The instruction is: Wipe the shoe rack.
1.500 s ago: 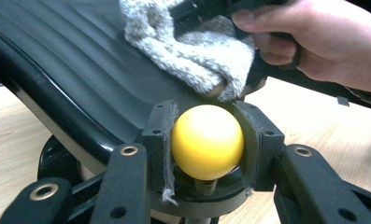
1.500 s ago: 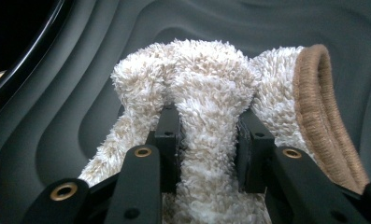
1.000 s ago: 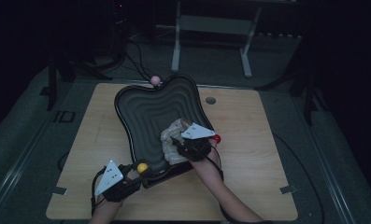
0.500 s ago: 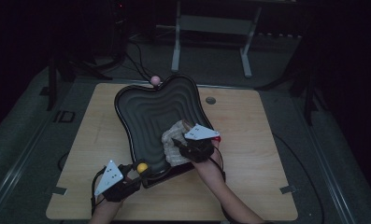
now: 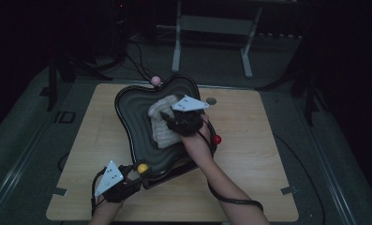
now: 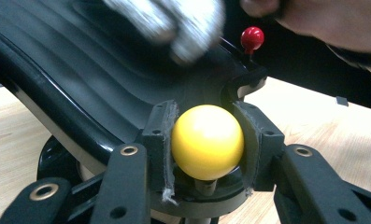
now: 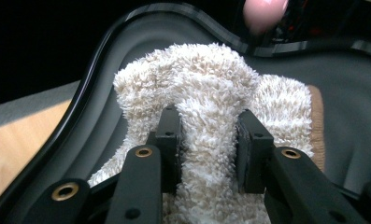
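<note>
Wiping geometry: high view places the right gripper (image 5: 167, 117), clamped on the cloth (image 5: 162, 124), mid-tray (image 5: 127, 110), left gripper view has the left gripper (image 6: 206, 140) clamped on the yellow knob (image 6: 207, 141) nearside, and right gripper view shows cloth bunched between jaws.

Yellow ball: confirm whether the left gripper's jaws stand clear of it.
No, the left gripper has both jaws pressed against the yellow ball.
</note>
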`<state>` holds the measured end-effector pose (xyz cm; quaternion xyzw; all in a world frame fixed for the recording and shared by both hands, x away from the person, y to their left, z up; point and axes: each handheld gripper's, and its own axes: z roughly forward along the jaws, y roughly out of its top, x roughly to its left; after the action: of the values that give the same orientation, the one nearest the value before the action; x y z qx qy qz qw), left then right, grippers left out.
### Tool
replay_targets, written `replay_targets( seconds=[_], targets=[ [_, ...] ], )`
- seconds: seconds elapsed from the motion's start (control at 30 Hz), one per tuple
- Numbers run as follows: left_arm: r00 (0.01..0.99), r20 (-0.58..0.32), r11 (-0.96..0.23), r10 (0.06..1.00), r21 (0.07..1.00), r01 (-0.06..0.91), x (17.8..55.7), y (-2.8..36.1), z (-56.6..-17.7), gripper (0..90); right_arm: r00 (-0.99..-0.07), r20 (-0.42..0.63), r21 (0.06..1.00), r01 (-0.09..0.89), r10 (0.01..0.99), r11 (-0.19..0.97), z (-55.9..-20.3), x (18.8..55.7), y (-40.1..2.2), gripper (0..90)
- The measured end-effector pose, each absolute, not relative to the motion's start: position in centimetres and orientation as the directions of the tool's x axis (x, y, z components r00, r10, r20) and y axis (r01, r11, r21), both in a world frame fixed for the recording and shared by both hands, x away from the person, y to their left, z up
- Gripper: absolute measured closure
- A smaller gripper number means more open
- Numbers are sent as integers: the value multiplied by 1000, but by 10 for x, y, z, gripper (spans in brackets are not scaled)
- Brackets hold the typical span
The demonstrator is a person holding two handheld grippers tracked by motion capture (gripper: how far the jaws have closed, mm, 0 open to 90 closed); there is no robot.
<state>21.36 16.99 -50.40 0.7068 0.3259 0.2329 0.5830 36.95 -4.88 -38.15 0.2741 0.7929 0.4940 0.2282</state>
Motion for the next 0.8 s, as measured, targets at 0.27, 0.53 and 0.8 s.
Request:
replay_targets(
  seconds=[0.27, 0.53, 0.8],
  targets=[
    [681, -50, -108, 730, 976, 188, 214, 170, -504, 599, -707, -117, 899, 223, 697, 377, -358, 410, -18, 668],
    [682, -49, -109, 730, 976, 188, 214, 170, -504, 600, -679, -194, 862, 227, 708, 454, -372, 420, -4, 661],
    [680, -50, -109, 731, 976, 189, 214, 170, -504, 599, -691, -157, 867, 246, 705, 434, -389, 414, -16, 661]
  ],
)
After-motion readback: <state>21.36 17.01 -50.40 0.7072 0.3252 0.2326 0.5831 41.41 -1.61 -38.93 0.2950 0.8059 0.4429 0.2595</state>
